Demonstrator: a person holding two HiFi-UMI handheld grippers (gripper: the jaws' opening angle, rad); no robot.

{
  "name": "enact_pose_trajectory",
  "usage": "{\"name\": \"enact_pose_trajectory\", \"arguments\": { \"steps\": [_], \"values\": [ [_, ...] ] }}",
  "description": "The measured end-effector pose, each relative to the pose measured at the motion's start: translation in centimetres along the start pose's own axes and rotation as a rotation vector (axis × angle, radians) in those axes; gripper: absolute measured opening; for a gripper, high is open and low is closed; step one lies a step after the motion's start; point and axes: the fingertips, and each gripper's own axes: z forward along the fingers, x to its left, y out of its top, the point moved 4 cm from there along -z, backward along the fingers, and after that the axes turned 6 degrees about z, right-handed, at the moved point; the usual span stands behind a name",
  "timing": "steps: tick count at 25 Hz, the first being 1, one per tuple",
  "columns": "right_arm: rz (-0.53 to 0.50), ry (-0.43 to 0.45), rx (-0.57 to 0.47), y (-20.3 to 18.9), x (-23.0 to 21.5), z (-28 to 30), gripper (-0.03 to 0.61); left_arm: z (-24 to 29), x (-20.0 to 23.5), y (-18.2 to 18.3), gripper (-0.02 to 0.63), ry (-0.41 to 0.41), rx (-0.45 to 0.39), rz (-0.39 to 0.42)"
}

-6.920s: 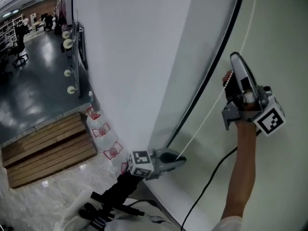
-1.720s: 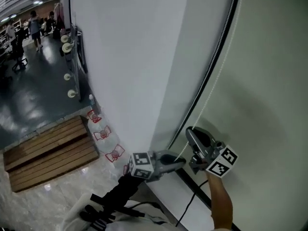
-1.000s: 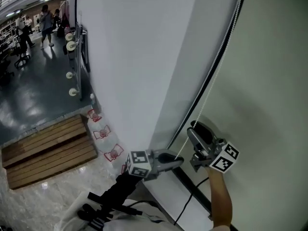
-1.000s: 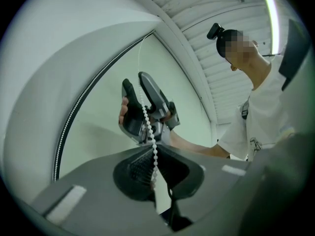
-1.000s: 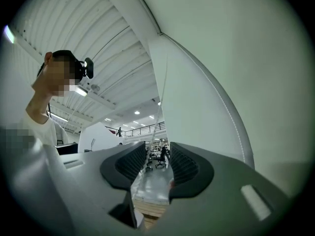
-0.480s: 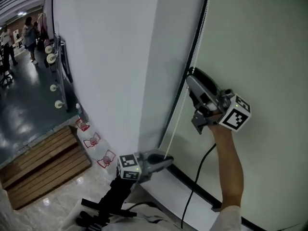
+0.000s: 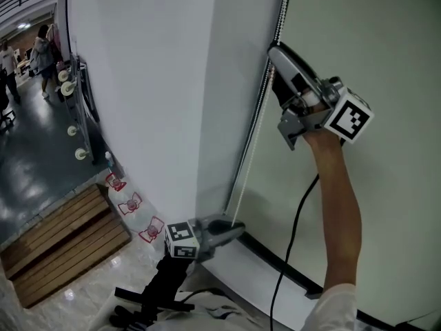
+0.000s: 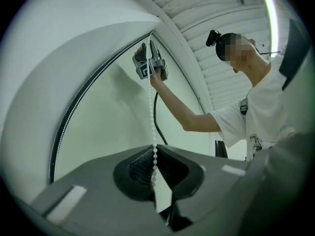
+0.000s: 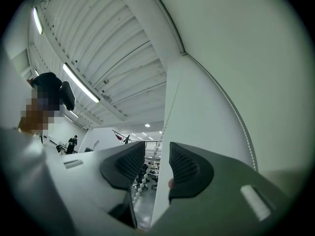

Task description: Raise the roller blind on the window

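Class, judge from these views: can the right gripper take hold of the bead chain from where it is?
Probably yes. The chain runs between the right gripper's open fingers, which have just been closing a little; nothing stands in the way.

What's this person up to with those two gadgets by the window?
A person is working the bead chain of a roller blind with a handheld gripper in each hand. The left gripper, down low, is shut on the chain. The right gripper is held high on the same chain; its jaws have just been closing, with the chain between them but not yet pinched.
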Motion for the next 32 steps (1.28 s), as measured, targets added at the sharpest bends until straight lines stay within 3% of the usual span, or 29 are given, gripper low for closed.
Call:
{"name": "enact_pose_trajectory", "arguments": {
  "steps": [6,17,20,25,32],
  "values": [
    [0.006,-0.039,-0.052,1.9,-0.4,1.1,0.089,-0.3,0.0,0.5,-0.001,-0.004,-0.004,-0.001],
    [0.013,-0.062,-0.053,1.8,-0.5,1.3,0.067,-0.3,-0.2,-0.7,-0.001,-0.019,0.003,0.004],
    [0.031,-0.064,-0.063,1.8,-0.6,1.3,0.018,-0.3,-0.2,-0.7,-0.002,-0.020,0.000,0.010],
    [0.051,-0.068,-0.092,2.0,-0.5,1.0,0.015,-0.2,-0.2,-0.5,-0.001,-0.017,0.002,0.002],
    [-0.011,-0.083,-0.125,2.4,0.2,0.5,0.012,0.0,-0.3,-0.3,0.000,-0.018,0.000,-0.015]
  ]
}}
